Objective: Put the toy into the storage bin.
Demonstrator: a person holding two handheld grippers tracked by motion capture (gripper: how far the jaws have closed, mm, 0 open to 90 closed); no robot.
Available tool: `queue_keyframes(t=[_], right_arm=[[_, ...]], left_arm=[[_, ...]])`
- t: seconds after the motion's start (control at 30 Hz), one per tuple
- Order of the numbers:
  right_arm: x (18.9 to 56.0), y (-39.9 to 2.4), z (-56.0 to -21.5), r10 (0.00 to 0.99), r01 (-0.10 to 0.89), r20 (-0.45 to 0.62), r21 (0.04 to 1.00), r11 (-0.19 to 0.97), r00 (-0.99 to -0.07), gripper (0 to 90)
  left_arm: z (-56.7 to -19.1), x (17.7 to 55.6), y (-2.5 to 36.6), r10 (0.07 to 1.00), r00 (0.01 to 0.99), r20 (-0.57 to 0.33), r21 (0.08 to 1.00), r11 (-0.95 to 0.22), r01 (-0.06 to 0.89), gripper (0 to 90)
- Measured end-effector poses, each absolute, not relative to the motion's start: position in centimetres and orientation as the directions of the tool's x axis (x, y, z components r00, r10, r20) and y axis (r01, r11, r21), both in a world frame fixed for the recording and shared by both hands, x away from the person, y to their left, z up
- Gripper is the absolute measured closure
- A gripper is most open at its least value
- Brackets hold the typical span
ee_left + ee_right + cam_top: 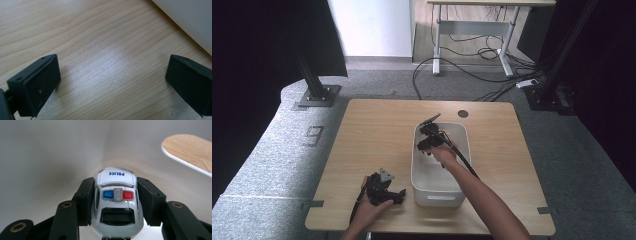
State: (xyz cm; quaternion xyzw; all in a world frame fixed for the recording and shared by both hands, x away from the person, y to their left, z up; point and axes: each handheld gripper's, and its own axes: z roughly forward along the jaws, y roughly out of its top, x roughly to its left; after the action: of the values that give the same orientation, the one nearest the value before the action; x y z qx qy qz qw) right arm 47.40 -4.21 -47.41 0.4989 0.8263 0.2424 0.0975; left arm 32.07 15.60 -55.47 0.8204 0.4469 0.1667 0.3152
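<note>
My right gripper (116, 197) has its jaws pressed against both sides of a small white toy police car with a blue and red light bar (116, 195), centre of the right gripper view, down inside the white rectangular plastic bin (438, 192) that sits mid-frame in the high view. I judge this as either a pick from the bin or a placing into it; I cannot tell which. My left gripper (112, 82) rests spread and empty over the light wooden table (87, 37), lower left in the high view. Next I need a straight move that keeps clear of the bin walls.
</note>
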Motion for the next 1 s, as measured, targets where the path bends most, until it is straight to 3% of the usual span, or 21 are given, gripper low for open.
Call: queue_keyframes(t=[1.0], right_arm=[[47.4, -3.9, -49.6, 0.863, 0.804, 0.073, 0.411, 0.43, -0.499, 49.7]], left_arm=[[-55.5, 32.1, 15.6, 0.838, 0.546, -0.008, 0.666, -0.403, 0.628, 0.0]])
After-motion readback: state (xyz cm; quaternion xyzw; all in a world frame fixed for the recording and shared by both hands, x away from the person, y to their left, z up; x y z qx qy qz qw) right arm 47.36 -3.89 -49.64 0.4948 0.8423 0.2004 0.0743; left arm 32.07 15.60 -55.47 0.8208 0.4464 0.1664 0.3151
